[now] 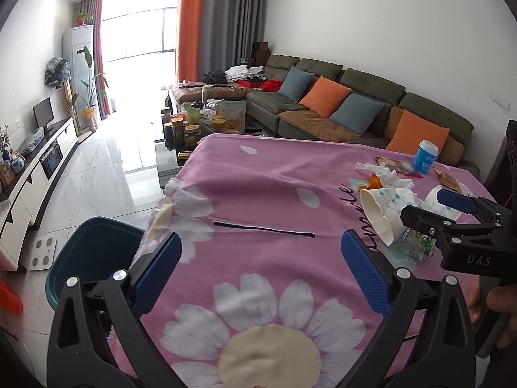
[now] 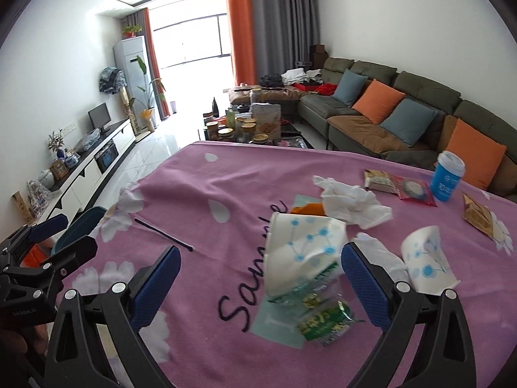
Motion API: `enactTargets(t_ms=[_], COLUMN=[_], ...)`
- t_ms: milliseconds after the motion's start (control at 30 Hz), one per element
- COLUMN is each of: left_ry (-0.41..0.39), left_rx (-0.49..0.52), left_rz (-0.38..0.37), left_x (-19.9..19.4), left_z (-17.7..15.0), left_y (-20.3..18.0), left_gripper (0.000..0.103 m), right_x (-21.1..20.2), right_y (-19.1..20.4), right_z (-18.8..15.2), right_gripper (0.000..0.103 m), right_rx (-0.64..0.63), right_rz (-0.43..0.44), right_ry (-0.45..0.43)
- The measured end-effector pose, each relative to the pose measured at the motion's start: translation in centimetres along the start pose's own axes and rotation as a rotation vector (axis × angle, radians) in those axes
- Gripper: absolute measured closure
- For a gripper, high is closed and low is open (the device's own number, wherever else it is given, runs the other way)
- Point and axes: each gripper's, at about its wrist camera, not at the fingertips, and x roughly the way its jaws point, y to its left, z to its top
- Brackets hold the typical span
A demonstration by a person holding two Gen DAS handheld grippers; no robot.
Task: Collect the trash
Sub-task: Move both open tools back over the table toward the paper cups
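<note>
**Both grippers open over a littered table**

The left gripper (image 1: 261, 258) hangs over the near part of the table (image 1: 258, 174), which is covered by a pink cloth printed with white flowers. Its jaws stand wide apart with nothing between them but cloth and a thin black stick (image 1: 263, 229) lying flat just ahead of them. Below the table's left edge stands a dark teal bin (image 1: 87, 249) on the tiled floor.

The right gripper (image 2: 261, 263) is over the trash heap, jaws also apart and gripping nothing. Between and just ahead of its fingers lies a crushed paper cup (image 2: 303, 252) with a blue dot pattern, tipped on its side, resting on a crumpled clear and green wrapper (image 2: 323, 320). A second crushed paper cup (image 2: 426, 262) lies to the right, just beyond the right finger. Behind the cups sits a wad of white tissue (image 2: 352, 203), touching a scrap of orange peel (image 2: 307, 209). Further back are a flat snack packet (image 2: 397, 184), a blue tub with a white lid (image 2: 447, 176) standing upright, and a brown packet (image 2: 478, 216) near the table's right edge.

In the left wrist view the right gripper enters from the right side, its blue pads beside the cups. A green sofa (image 1: 355, 97) with orange and blue cushions runs along the wall behind the table.
</note>
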Motion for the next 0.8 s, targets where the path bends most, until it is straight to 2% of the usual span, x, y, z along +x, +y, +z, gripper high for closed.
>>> enactTargets(t_ms=[333,633,800], left_ry=[-0.044,-0.122,-0.104], left_rx=[0.069,0.095,0.113], left_rz=[-0.056,-0.089,-0.151], left_x=[-0.8,-2.9,-3.0], left_z=[0.5,-0.4,-1.4], left_y=[-3.9,-6.2,-7.5], left_gripper=[0.006,0.006,0.006], right_x=[-3.1,-7.8,-9.6], right_y=[-5.5,-6.8,-7.2], right_z=[-2.5,-5.0,-6.2], right_gripper=[0.007,0.007,0.007], right_rx=[0.096,0.114,0.132], right_rz=[-0.123,-0.188,-0.211], right_ry=[-0.017,-0.076,-0.093])
